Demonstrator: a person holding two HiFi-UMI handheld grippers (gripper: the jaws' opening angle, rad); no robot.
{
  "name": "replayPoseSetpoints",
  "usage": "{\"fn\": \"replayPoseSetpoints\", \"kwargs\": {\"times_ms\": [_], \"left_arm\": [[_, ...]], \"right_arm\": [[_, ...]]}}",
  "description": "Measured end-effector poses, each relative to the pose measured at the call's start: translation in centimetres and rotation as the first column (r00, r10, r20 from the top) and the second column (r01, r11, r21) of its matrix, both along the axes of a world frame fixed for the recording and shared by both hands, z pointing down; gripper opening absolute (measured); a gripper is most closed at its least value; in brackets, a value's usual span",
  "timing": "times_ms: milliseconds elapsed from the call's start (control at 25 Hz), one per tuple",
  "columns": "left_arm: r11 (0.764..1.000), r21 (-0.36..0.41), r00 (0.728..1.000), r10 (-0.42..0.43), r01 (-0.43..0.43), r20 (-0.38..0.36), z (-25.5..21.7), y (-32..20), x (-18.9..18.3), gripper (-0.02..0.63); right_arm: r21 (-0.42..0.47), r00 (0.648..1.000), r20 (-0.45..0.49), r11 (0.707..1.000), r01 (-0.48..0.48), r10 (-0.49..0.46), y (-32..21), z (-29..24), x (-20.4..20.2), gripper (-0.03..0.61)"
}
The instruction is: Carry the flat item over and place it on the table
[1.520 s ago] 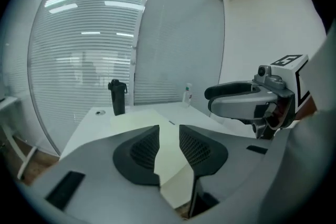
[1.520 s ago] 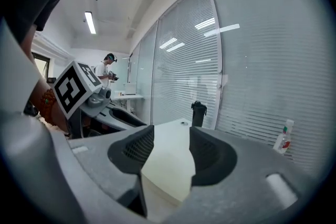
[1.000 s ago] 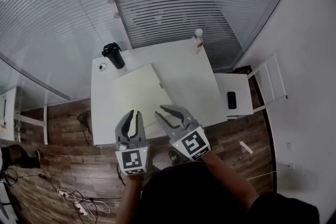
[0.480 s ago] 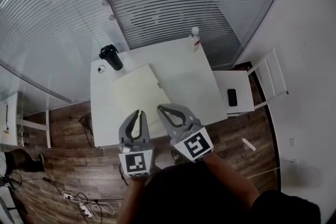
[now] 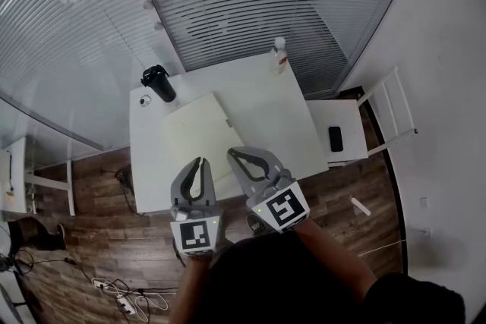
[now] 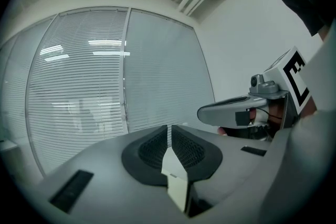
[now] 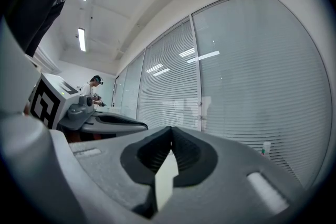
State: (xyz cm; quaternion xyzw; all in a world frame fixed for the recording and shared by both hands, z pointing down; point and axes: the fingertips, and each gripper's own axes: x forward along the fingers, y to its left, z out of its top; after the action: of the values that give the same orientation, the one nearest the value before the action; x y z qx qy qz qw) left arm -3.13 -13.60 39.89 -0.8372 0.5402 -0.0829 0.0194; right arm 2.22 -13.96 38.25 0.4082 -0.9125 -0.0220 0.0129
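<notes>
The flat item is a pale cream board [image 5: 199,134] over the white table [image 5: 282,117], its near edge toward me. My left gripper [image 5: 199,162] is shut on that edge; in the left gripper view the gripper [image 6: 169,129] has a thin cream sliver of the board [image 6: 175,178] pinched between the dark pads. My right gripper [image 5: 231,154] holds the same edge further right. In the right gripper view the gripper [image 7: 170,132] has just been closing, and the board [image 7: 165,178] is clamped between its pads. The two grippers sit side by side.
A black tumbler [image 5: 158,82] and a small round object [image 5: 144,99] stand at the table's far left corner, a white bottle [image 5: 279,55] at the far right. A white chair [image 5: 338,133] with a phone [image 5: 335,139] stands right of the table. Cables [image 5: 114,292] lie on the wood floor.
The right gripper's jaws have narrowed from clearly apart to shut on the board's edge. Both grippers have shifted slightly; the left one has stayed nearly closed.
</notes>
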Motion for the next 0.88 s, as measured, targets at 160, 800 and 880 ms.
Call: {"fn": "replayPoseSetpoints", "kwargs": {"times_ms": [160,800,880], "left_arm": [[0.999,0.030,1.000,0.013,-0.013,0.007,0.4,-0.3,-0.1,0.035],[0.997,-0.074,0.999,0.028,-0.026,0.029,4.2,-1.0,-0.6,0.035],[0.997,-0.080,0.999,0.024,-0.022,0.030,4.4,-1.1,-0.8,0.035]], "right_arm": [[-0.002,1.000,-0.014,1.000,-0.008,0.008,-0.4,0.2,0.3,-0.003],[-0.034,0.996,-0.055,0.997,-0.070,0.068,-2.1,1.5,2.4,-0.005],[-0.033,0.996,-0.053,0.997,-0.071,0.069,-2.3,1.7,2.4,-0.005]]}}
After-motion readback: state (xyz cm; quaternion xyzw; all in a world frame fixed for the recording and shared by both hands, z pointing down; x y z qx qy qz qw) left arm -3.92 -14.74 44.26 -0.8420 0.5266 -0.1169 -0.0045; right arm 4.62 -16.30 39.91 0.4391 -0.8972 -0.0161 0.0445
